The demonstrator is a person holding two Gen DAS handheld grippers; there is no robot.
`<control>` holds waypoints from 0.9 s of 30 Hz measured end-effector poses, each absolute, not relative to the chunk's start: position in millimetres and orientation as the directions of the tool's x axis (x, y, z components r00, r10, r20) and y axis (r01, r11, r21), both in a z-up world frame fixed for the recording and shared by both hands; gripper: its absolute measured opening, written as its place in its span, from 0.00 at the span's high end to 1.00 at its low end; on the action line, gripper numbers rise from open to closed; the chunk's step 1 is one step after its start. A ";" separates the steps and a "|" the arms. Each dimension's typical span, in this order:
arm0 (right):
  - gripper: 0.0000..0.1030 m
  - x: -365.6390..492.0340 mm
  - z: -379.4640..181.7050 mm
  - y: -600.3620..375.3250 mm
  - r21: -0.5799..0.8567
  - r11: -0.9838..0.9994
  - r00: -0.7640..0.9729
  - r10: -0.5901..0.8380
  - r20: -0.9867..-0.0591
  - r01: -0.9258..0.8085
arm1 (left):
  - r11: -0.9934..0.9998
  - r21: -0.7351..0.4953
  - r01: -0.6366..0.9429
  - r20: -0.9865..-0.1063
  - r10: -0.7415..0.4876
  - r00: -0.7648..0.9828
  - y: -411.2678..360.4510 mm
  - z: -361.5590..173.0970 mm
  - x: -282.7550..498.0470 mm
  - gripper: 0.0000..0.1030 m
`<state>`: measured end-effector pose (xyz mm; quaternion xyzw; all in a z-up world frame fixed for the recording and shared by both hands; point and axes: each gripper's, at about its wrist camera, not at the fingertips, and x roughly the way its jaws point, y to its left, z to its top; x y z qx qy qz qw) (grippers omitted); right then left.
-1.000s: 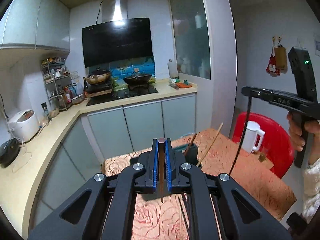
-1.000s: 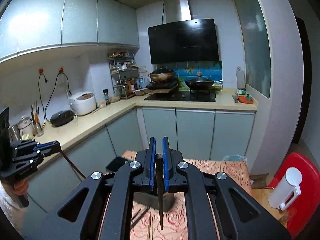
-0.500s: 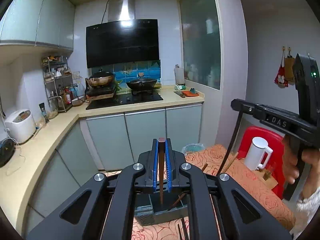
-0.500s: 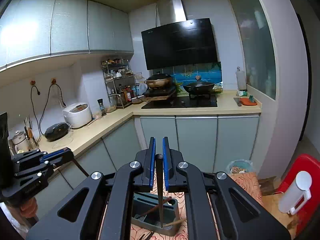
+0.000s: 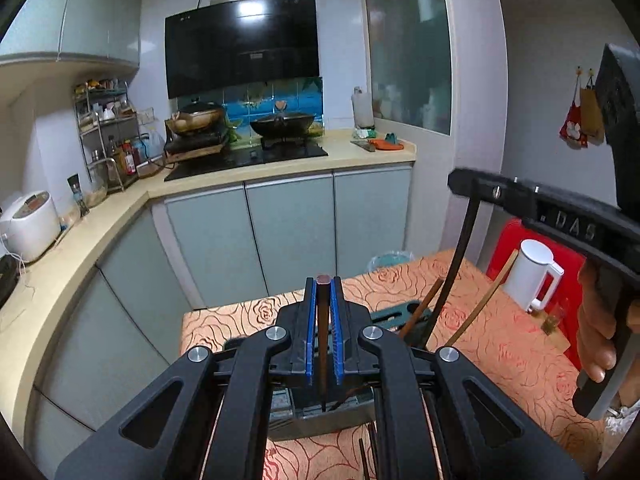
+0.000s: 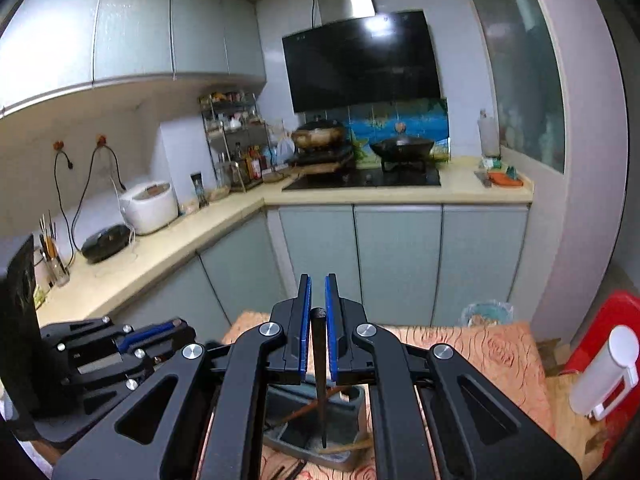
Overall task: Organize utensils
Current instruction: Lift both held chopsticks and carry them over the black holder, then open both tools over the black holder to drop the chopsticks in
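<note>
My left gripper (image 5: 323, 284) is shut on a brown chopstick (image 5: 322, 344) that hangs straight down. Its tip is over an opening of the grey utensil holder (image 5: 320, 420) on the table. My right gripper (image 6: 318, 284) is shut on a black chopstick (image 6: 320, 380), also seen as a black chopstick (image 5: 456, 272) in the left wrist view. Its tip points down into the utensil holder (image 6: 352, 400). Brown chopsticks (image 5: 424, 308) lean in the holder. The left gripper's body (image 6: 120, 344) shows to the left of the right one.
The table (image 5: 240, 320) wears an orange rose-patterned cloth. A white kettle (image 5: 534, 276) and a red chair (image 5: 508, 248) stand at the right. Loose chopsticks (image 5: 366, 460) lie on the cloth in front of the holder. Kitchen counter and cabinets are behind.
Both grippers have come forward and down with their chopsticks. The holder, earlier farther off on the table, now lies right under both sets of fingers.
</note>
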<state>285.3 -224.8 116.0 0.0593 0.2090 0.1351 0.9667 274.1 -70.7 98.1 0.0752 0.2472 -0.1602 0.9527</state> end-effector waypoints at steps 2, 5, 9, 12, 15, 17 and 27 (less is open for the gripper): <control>0.92 286.4 106.0 -224.3 0.177 0.955 0.865 0.291 -0.409 -0.237 | 0.940 0.056 0.336 -0.499 -0.265 0.825 -68.2 94.8 273.1 0.93; 0.92 288.5 95.6 -222.6 0.197 0.950 0.848 0.306 -0.432 -0.242 | 0.943 0.054 0.329 -0.502 -0.259 0.825 -66.3 90.4 271.1 0.90; 0.79 290.1 90.4 -222.4 0.201 0.950 0.841 0.306 -0.446 -0.239 | 0.948 0.051 0.314 -0.487 -0.251 0.837 -62.0 91.1 264.9 0.56; 0.61 285.3 89.5 -223.0 0.195 0.955 0.849 0.289 -0.442 -0.224 | 0.950 0.048 0.307 -0.477 -0.248 0.843 -57.7 94.4 260.7 0.44; 0.51 280.6 92.0 -225.0 0.187 0.960 0.859 0.273 -0.433 -0.211 | 0.957 0.036 0.289 -0.454 -0.243 0.858 -50.1 99.5 253.1 0.32; 0.46 275.9 96.1 -227.9 0.185 0.962 0.868 0.262 -0.421 -0.200 | 0.960 0.030 0.279 -0.440 -0.238 0.866 -45.7 102.3 248.4 0.24; 0.35 234.1 120.0 -241.5 0.128 0.972 0.913 0.227 -0.340 -0.195 | 0.970 0.004 0.242 -0.415 -0.219 0.883 -25.7 102.5 221.7 0.12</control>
